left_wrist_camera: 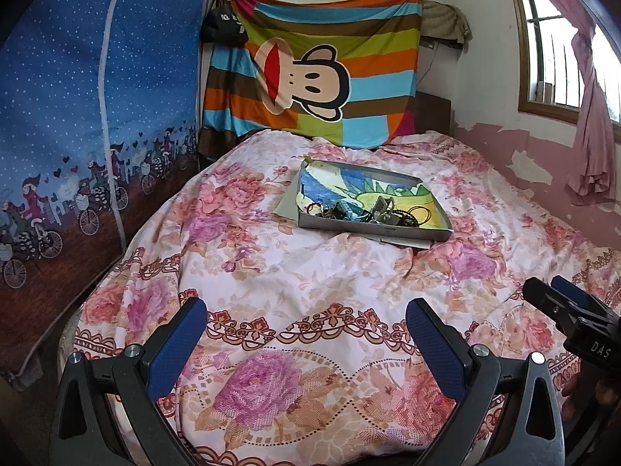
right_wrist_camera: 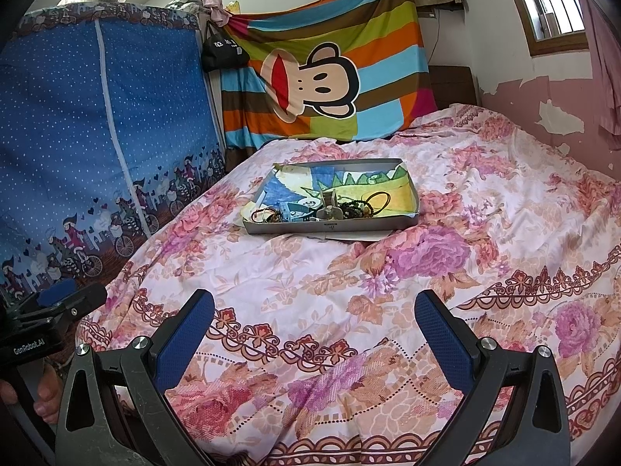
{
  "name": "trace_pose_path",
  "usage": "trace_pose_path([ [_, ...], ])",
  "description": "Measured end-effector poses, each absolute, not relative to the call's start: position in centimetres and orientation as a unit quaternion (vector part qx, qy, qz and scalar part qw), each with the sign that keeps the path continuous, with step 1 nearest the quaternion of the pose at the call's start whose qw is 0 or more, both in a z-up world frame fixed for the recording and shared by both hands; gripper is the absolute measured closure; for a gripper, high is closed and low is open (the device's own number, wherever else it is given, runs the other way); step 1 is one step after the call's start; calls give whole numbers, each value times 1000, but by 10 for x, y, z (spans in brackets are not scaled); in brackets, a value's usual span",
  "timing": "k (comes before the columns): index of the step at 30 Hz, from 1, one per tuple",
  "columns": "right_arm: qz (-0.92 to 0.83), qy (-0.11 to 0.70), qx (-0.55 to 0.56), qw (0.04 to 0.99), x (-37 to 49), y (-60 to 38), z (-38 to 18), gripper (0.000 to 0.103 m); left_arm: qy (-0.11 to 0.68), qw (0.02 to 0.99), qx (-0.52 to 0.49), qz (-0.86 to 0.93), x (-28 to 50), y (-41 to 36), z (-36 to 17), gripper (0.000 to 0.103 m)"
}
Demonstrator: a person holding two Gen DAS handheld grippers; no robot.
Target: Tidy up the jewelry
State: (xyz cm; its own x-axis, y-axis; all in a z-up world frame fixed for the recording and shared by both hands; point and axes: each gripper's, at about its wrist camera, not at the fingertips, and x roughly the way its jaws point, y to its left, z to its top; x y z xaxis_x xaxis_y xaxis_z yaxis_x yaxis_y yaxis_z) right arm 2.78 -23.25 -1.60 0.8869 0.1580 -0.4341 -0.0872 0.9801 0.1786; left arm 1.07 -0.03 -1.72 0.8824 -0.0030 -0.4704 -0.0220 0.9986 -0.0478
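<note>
hovering over the bed, both tools empty, jewelry gathered in the tray

both grippers hang low above the near end of the bed [left_wrist_camera: 302, 272], well apart from the tray [left_wrist_camera: 372, 229] that lies farther up on the flowered cover. the left gripper [left_wrist_camera: 306, 334] has its jaws spread wide with only the cover showing between them, and the right gripper [right_wrist_camera: 314, 330] is the same: jaws wide, nothing held. in the left wrist view the right gripper shows at the right edge, so the two tools are side by side, both pointing toward the tray.

the jewelry [right_wrist_camera: 310, 206] is inside the tray, crowded along its near wall: dark beaded loops, a thin dark ring-shaped cord [right_wrist_camera: 378, 198], a reddish loop at the left end, and a small pale stand-like piece [right_wrist_camera: 330, 204] that stands upright among them. the far half of the tray shows only its coloured lining. i think the pieces are collected in a walled tray because the soft, wrinkled cover would let small things roll or sink into the folds.

the pieces touch and overlap, so i cannot tell each one apart, or whether they are sorted. this would fit both a heap that waits for sorting and a set that was put in the tray as its place. the wide jaws and the distance suit both an approach and a rest.

a flat sheet [left_wrist_camera: 285, 204] sticks out from under the left side of the tray.
</note>
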Motion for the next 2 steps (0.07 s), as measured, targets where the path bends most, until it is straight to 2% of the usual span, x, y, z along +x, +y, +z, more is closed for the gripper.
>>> trace_pose_path([
  [2, 64, 231, 78, 968, 28, -232, -19, 2, 245, 969, -25, 8, 9, -2, -18, 0],
])
